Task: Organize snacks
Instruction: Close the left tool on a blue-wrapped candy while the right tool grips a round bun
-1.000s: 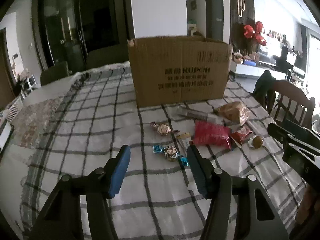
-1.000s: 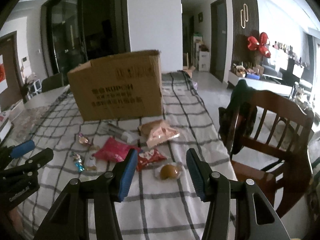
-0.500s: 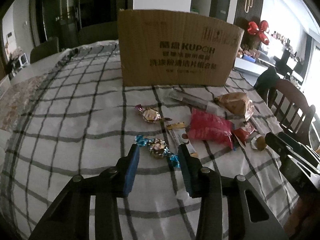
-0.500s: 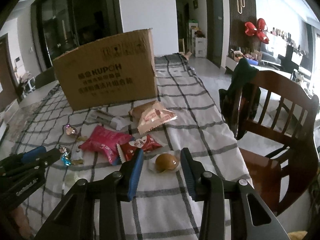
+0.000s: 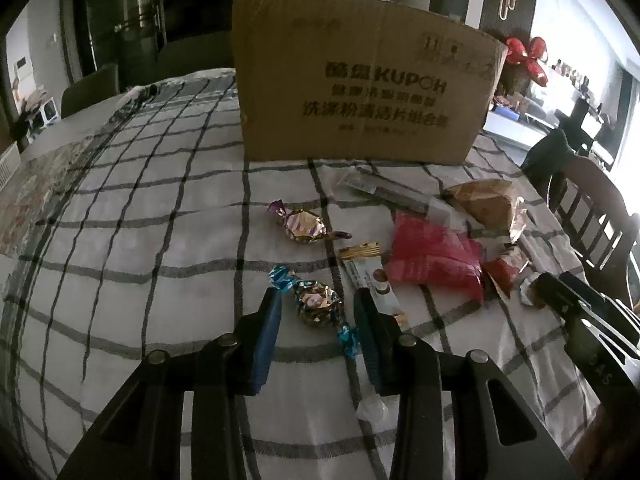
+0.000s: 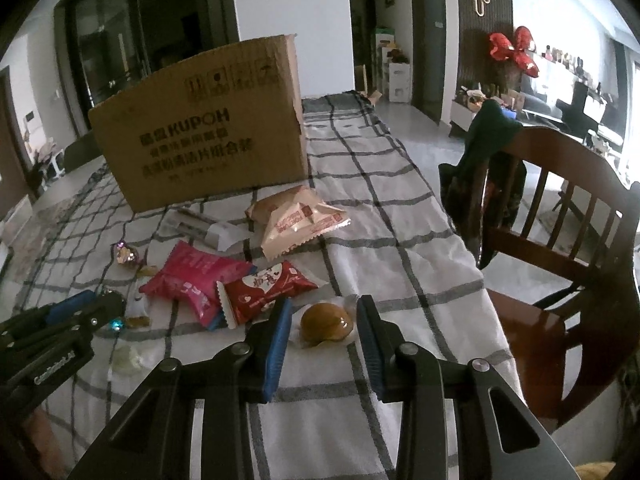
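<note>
Snacks lie scattered on a checked tablecloth in front of a cardboard box. My left gripper is open with a blue-ended foil candy between its fingers. A purple foil candy, a thin bar and a pink packet lie beyond. My right gripper is open around a clear-wrapped brown round snack. A red packet, the pink packet and a beige packet lie further on.
A wooden chair with a dark garment stands at the table's right edge. A long clear wrapper lies by the box. A small clear cup sits near the left gripper.
Both grippers have moved forward and down toward the table. Their jaws have narrowed. The left now straddles the blue-ended candy, the right straddles the brown round snack.
</note>
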A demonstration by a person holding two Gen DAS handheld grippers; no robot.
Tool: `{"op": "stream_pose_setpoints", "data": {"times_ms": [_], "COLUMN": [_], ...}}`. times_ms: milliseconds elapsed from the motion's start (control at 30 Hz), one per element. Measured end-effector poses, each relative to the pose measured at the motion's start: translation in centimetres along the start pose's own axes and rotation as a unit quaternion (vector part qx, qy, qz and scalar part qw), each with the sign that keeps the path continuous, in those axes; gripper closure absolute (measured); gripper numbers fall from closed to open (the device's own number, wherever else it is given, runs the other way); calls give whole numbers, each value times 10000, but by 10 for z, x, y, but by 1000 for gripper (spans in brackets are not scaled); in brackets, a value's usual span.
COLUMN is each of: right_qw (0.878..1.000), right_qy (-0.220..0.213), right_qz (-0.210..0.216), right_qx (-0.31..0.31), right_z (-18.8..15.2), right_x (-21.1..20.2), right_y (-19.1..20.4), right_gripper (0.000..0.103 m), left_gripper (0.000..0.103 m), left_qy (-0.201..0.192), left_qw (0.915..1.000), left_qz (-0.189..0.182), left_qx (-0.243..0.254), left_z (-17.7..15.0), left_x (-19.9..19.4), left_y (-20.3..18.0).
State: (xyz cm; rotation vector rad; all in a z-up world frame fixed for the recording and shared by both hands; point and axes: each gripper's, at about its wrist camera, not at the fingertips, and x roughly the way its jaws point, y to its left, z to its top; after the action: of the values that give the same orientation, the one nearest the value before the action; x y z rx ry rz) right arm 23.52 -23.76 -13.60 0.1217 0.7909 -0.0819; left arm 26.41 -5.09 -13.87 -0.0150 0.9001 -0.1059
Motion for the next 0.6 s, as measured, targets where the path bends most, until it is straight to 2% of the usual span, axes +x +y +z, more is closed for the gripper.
{"op": "stream_pose_setpoints", "data": {"times_ms": [267,333,433,533,600], "right_qw": [9997,9997,9997,9997,9996], "right_qy": [211,220,240,234,227], "right_qz": [71,83,43,22,80], "right_qx": [93,108,72,85,114], "right_z": [0,0,0,0,0], "right_x": [9,8,9,9,9], "right_y": [-2,-2,-1,-1,-3], "right_gripper": [68,69,69,74,74], "left_gripper": [73,77,77,78,78], "left_qy": [12,16,-1,-18,-66], "left_qw": [10000,10000,10000,10000,10000], "left_qz": [41,14,8,8,23], "left_qx": [19,-15,-58,-4,65], "left_z": [0,0,0,-1,-1], "left_x": [6,7,6,5,3], "left_y": [-1,1,2,1,-1]}}
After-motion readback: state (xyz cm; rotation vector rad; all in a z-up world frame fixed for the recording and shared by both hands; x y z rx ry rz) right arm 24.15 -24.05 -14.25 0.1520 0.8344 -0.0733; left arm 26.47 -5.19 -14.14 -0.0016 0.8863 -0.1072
